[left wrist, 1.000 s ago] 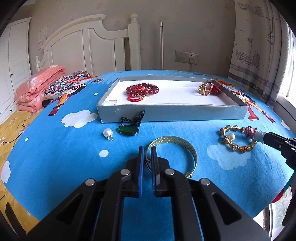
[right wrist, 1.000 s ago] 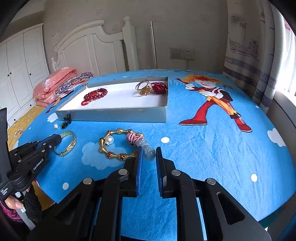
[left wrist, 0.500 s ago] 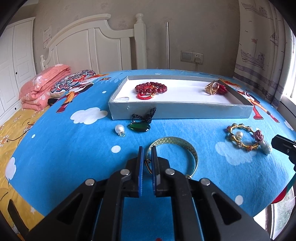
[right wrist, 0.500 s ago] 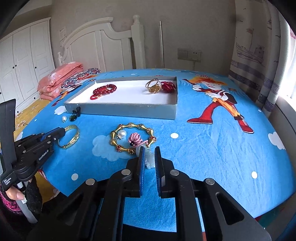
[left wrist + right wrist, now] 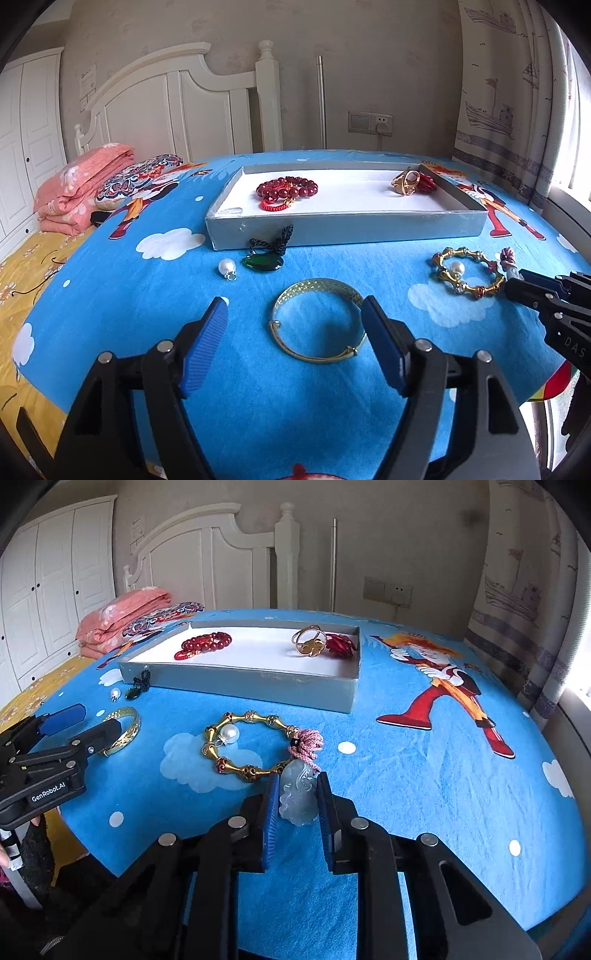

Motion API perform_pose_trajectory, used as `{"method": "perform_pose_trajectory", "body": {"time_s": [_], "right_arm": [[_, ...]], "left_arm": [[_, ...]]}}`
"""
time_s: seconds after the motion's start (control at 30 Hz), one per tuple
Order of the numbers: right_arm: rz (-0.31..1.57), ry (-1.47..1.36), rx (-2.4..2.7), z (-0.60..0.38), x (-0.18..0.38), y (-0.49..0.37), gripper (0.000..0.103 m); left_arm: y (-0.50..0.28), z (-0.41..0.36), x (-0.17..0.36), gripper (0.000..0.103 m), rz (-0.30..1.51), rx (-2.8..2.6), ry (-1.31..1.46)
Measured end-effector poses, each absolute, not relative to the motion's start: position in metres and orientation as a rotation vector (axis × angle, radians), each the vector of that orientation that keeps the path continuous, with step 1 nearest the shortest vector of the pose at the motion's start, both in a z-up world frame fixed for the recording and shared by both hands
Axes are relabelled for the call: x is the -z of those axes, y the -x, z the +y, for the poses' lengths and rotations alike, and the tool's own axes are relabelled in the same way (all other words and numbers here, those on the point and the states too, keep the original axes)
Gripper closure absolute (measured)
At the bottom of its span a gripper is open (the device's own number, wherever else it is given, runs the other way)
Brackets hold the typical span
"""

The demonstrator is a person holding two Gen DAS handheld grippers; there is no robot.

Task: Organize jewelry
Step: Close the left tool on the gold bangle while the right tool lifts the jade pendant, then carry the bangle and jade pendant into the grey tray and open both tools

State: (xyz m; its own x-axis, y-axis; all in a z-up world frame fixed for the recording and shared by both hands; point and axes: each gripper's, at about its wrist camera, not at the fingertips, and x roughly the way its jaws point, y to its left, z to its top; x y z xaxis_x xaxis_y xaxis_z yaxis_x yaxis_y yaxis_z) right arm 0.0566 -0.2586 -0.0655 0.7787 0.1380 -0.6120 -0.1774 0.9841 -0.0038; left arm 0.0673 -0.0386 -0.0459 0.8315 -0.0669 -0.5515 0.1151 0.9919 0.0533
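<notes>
Lying flat on the blue cartoon-print bedspread point(image 5: 110, 295), the gold mesh bangle point(image 5: 318, 320) sits between the left gripper's point(image 5: 293, 341) blue pads, whose jaws have just been opening and now stand wide without touching it, probably to straddle it for a pick. At 2 o'clock from the bangle, the gold bamboo-link bracelet with pearl point(image 5: 245, 747) rests on the cloth; its pale carved jade pendant point(image 5: 299, 797) lies between the right gripper's point(image 5: 295, 805) pads, jaws just been opening slightly, contact unclear. At 12 o'clock, the shallow grey cardboard tray point(image 5: 343, 234) already holds red beads and a gold ring. Readable: "GenRobot.AI" on the left gripper; "DAS" partly on the right.
</notes>
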Motion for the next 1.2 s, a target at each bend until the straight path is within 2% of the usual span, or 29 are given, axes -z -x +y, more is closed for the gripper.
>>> {"method": "perform_pose_trajectory", "body": {"time_s": [0.07,0.33,0.37,0.43,0.83,1.2], "right_arm": [[0.649,0.053,-0.17,-0.259,0.066,-0.054,0.082],[0.637,0.032,-0.183,-0.254,0.064,-0.049,0.082],[0.633,0.03,-0.182,-0.254,0.064,-0.049,0.082],[0.627,0.026,-0.181,-0.255,0.063,-0.048,0.082],[0.589,-0.002,-0.206,-0.24,0.056,-0.037,0.082],[0.591,-0.023,-0.211,-0.23,0.059,-0.035,0.082]], "left_arm": [[-0.068,-0.043,0.047,0.022,0.587,0.103,-0.103],[-0.085,-0.052,0.054,0.02,0.63,0.102,-0.112],[-0.089,-0.051,0.055,0.024,0.64,0.108,-0.095],[-0.09,-0.05,0.055,0.045,0.638,0.135,-0.079],[-0.058,-0.052,0.044,0.046,0.532,0.124,-0.111],[-0.054,-0.042,0.044,0.046,0.529,0.129,-0.062]]}}
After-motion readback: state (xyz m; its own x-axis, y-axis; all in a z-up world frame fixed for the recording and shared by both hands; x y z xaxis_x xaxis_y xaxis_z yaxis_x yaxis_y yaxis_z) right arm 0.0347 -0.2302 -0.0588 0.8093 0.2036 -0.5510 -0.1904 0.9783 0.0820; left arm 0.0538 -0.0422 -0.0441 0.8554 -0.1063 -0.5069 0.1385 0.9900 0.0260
